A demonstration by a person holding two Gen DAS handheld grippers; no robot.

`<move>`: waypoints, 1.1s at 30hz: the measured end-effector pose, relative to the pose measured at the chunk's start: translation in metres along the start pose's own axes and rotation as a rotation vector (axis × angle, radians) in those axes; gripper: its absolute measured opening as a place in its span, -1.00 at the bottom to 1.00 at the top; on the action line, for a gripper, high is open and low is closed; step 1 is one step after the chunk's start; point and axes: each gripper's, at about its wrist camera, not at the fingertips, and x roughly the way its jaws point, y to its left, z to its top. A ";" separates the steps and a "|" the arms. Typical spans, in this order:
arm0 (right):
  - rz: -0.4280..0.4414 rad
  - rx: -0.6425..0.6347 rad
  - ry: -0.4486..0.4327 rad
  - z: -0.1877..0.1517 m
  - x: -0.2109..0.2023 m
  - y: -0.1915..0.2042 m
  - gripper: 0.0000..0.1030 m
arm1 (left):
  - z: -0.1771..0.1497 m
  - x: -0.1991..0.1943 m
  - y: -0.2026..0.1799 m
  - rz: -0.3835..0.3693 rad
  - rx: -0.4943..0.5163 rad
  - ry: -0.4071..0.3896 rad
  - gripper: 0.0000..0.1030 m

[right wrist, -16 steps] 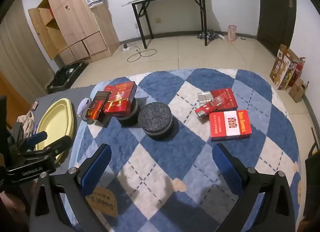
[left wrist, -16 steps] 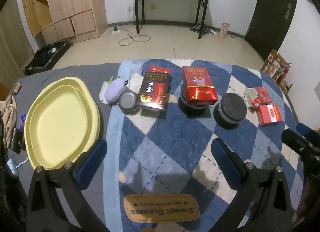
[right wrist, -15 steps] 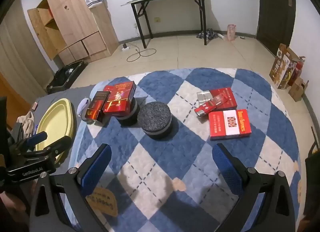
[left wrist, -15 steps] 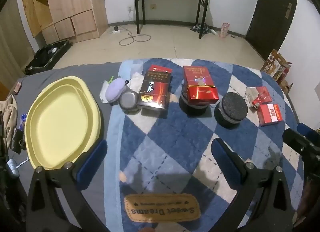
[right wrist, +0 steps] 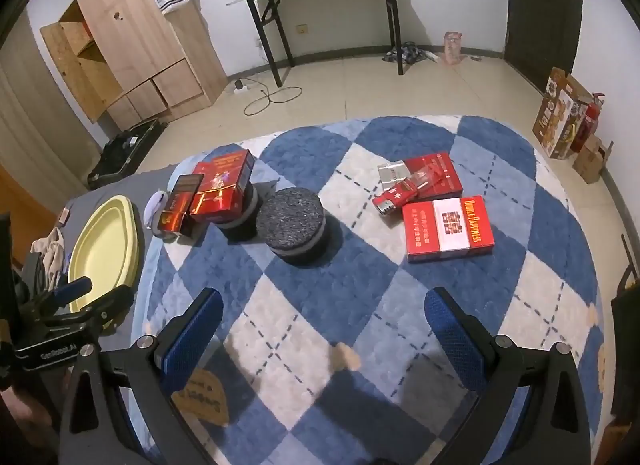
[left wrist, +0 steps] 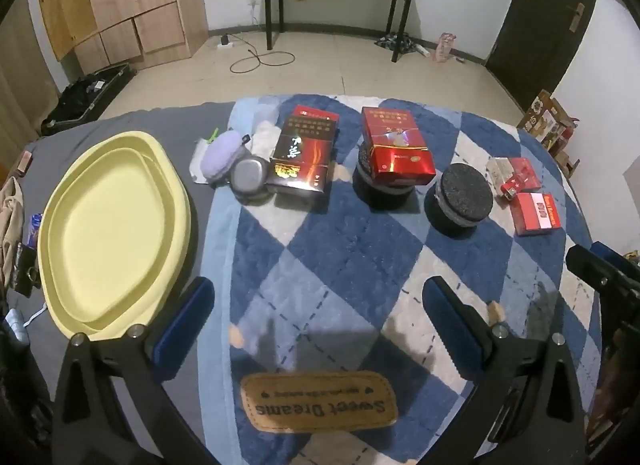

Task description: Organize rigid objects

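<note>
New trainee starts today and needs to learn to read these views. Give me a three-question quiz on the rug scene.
1. True or false: the yellow tray holds a box.
2. What does the shiny red box rest on?
A. the rug
B. a black round block
C. the tray
3. Fill in: the red lighter lies next to the ____ Happiness box.

Key
1. False; nothing lies in it.
2. B
3. Double

Both the left tool and the right tool are open, holding nothing.

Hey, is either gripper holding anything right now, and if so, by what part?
Nothing is held. The left gripper and the right gripper both stand open above the checkered rug, with only rug between their fingers.
</note>
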 end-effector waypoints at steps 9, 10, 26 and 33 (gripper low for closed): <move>-0.014 0.008 0.026 -0.003 0.004 -0.005 0.99 | 0.001 0.000 -0.002 0.007 0.000 0.008 1.00; -0.016 0.012 0.031 -0.003 0.004 -0.005 0.99 | 0.001 0.000 -0.001 0.006 -0.005 0.011 1.00; -0.032 -0.003 0.046 -0.001 0.008 -0.002 0.99 | 0.000 -0.002 0.007 0.002 -0.020 0.019 1.00; -0.042 0.000 0.067 -0.001 0.014 -0.004 0.99 | 0.000 -0.002 0.008 -0.001 -0.017 0.024 1.00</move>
